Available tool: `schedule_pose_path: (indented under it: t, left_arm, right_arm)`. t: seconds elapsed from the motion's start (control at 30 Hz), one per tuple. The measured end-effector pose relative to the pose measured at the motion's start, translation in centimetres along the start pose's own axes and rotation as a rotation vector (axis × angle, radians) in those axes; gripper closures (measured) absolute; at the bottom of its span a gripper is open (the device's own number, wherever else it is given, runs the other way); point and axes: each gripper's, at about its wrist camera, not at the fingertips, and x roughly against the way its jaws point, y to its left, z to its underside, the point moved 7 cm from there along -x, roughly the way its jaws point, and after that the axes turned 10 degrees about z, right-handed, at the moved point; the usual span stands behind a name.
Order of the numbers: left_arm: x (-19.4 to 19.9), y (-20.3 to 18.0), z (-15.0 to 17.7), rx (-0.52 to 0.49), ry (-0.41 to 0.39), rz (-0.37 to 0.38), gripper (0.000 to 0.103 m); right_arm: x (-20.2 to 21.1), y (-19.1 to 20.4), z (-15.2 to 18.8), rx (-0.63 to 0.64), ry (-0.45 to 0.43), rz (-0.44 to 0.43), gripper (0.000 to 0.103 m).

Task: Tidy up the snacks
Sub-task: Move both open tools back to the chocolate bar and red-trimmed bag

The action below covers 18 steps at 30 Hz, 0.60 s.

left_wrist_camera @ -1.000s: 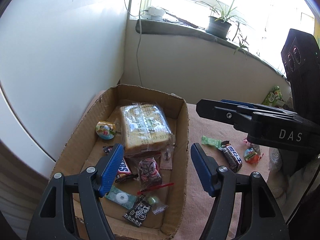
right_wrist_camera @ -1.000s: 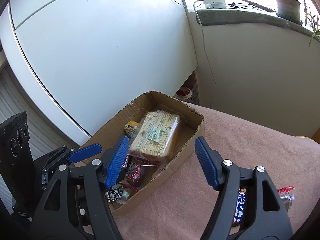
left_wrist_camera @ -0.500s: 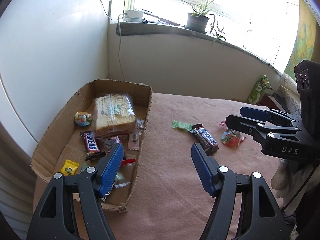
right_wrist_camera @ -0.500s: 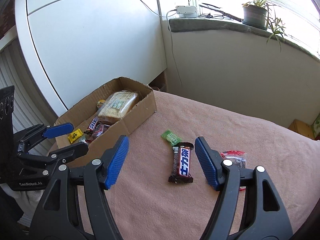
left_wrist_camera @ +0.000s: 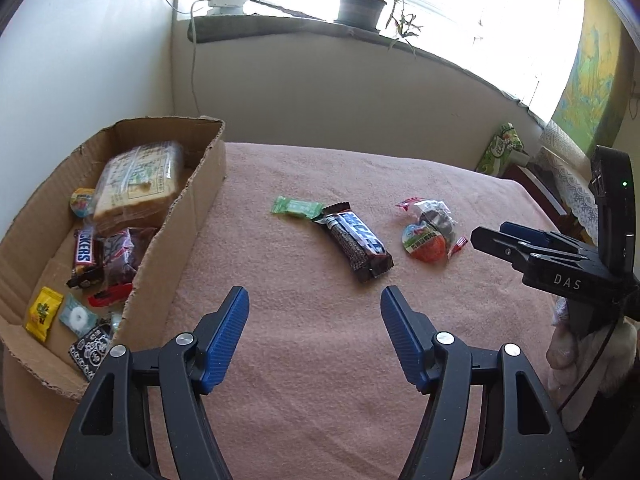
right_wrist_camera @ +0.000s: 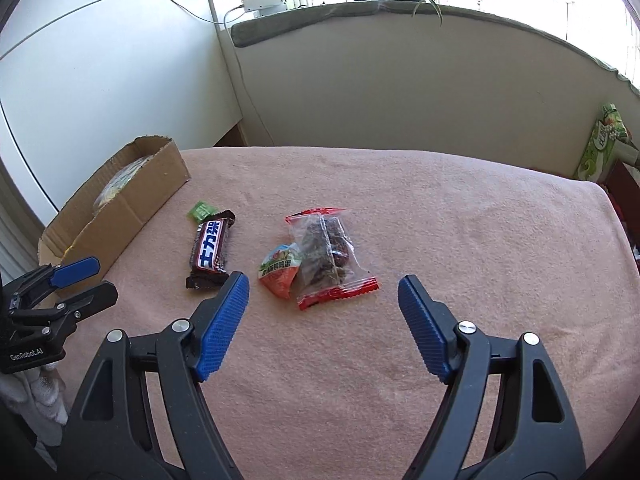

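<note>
Snacks on the pink cloth (right_wrist_camera: 440, 220) — Snickers bar (right_wrist_camera: 210, 250), green candy (right_wrist_camera: 202, 211), clear red-edged packet (right_wrist_camera: 326, 258) — right of the cardboard box (left_wrist_camera: 188, 220). Right gripper (right_wrist_camera: 322, 292) empty, jaws opening near the packet; left gripper (left_wrist_camera: 314, 306) empty, narrowing.

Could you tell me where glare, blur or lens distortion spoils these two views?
Left wrist view: the window behind the potted plant is blown out white; the bread loaf in the cardboard box is slightly smeared; edges bow with fisheye curve. Right wrist view: the top right corner is washed out, the windowsill curves, yet the chocolate bar lettering stays sharp.
</note>
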Motion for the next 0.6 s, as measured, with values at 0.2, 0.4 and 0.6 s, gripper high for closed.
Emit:
schedule_pose_path:
  t: [0.2, 0.4, 0.6]
  left_arm:
    - [-1.8, -1.8, -1.3, -0.036, 0.015, 0.037, 0.049]
    - [-5.1, -2.8, -1.5, -0.049, 0.058, 0.064, 0.054]
    - [-6.5, -1.9, -1.6, -0.034, 0.071, 0.033, 0.053]
  right_arm:
    - [-0.6, -0.1, 0.0, 0.017, 0.015, -0.035, 0.027]
    - [-1.4, 0.1, -1.3, 0.030, 0.014, -0.027, 0.033]
    - [-2.3, -0.1, -1.3, 0.016, 0.016, -0.003, 0.034]
